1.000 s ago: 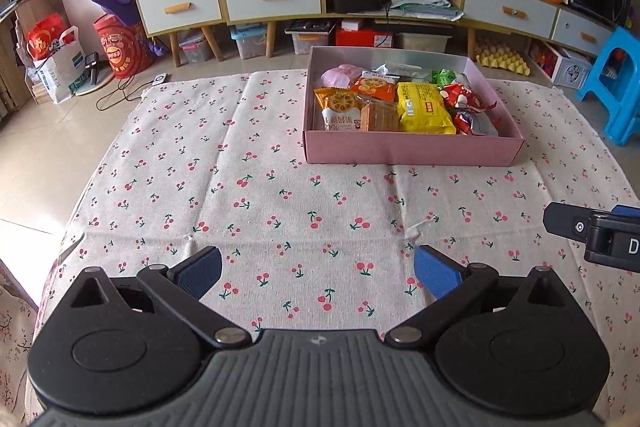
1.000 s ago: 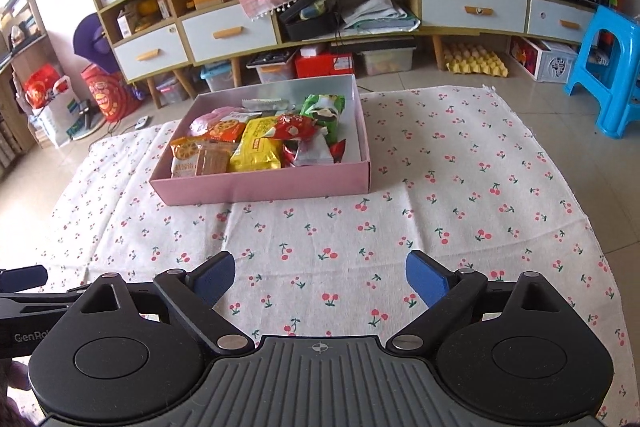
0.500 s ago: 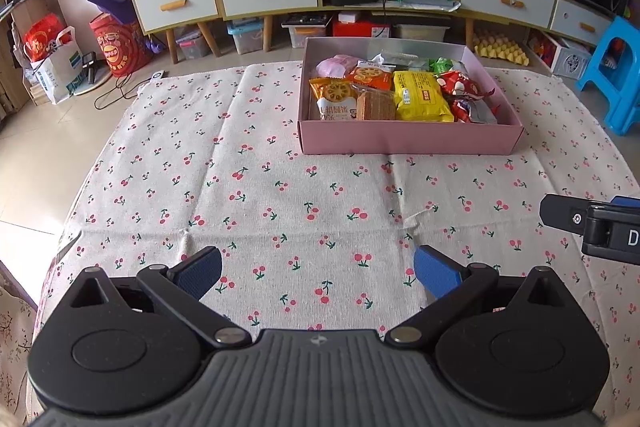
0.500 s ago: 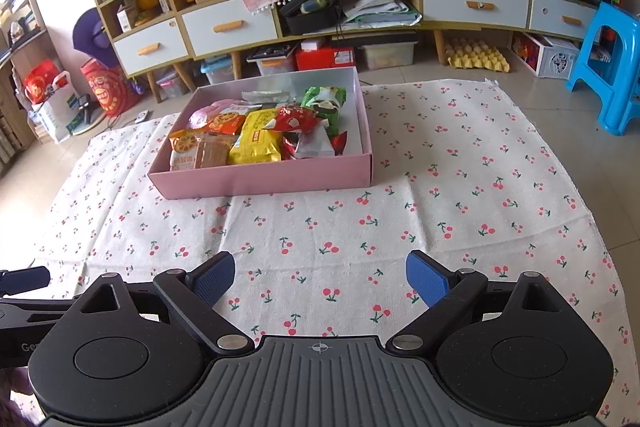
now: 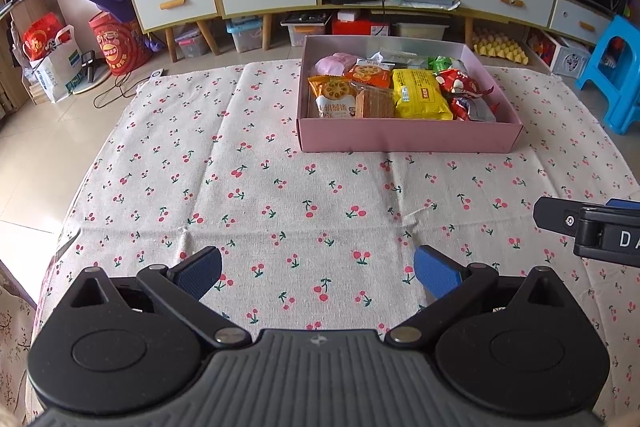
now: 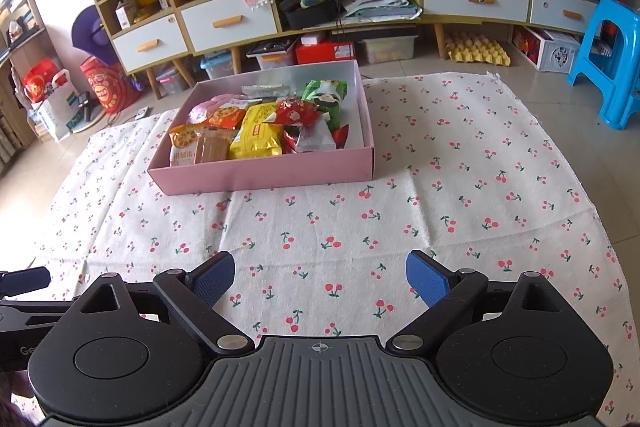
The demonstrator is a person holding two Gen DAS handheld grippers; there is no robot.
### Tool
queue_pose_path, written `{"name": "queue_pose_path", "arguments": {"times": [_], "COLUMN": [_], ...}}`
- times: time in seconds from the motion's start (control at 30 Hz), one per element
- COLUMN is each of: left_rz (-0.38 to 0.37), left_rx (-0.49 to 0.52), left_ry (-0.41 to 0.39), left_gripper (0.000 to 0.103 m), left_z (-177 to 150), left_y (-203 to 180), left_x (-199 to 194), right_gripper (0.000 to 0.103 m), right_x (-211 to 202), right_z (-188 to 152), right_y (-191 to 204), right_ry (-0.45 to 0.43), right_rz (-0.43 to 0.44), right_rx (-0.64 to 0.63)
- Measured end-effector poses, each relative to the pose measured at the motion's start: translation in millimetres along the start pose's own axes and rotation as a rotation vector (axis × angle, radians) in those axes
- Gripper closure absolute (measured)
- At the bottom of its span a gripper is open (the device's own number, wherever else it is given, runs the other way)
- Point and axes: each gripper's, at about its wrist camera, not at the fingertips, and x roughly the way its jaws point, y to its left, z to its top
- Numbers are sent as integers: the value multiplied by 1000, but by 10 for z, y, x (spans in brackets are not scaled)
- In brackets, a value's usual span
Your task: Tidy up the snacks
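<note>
The left gripper [image 5: 318, 271] fills the bottom of its view: matt black arms, round pivot discs, a ribbed grey housing, and two blue textured pads spread wide with nothing between them. The right gripper [image 6: 320, 277] looks the same in its own view, jaws wide and empty; its black side also pokes in at the right edge of the left view, showing the white letters "DA".

Under both lies a cream woven cloth [image 5: 280, 163] printed with small red cherries, creased in straight fold lines, spread on a tiled floor.

Above centre, right of the middle in the left view, stands the shallow pink cardboard box [image 5: 408, 138], rectangular and open-topped. In it lie crinkly foil and plastic snack packets [image 5: 420, 93]: a yellow pillow pack, orange biscuit packs, a clear-wrapped brown wafer block, red, green and pink wrappers. Their print is too small to read.

Compared with a second ago, the box sits slightly higher in the left view; both jaws keep the same spread.
</note>
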Motion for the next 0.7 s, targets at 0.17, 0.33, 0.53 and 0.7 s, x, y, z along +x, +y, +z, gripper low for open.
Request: {"name": "queue_pose_path", "arguments": {"times": [0.17, 0.33, 0.53, 0.7], "left_rz": [0, 1, 1, 1], "left_rx": [-1, 1, 1, 2], "left_ry": [1, 3, 2, 2], "left_gripper": [0, 0, 0, 0], "left_z": [1, -10, -10, -11], "left_y": [0, -1, 0, 1], "left_x": [0, -1, -2, -3], "right_gripper": [9, 9, 9, 9], "right_x": [3, 2, 11, 22], "right_z": [0, 0, -6, -20], "right_y": [-2, -3, -5, -6], "right_ry": [3, 3, 6, 8], "right_rz": [-1, -1, 0, 0], "right_rx": [2, 2, 4, 5]}}
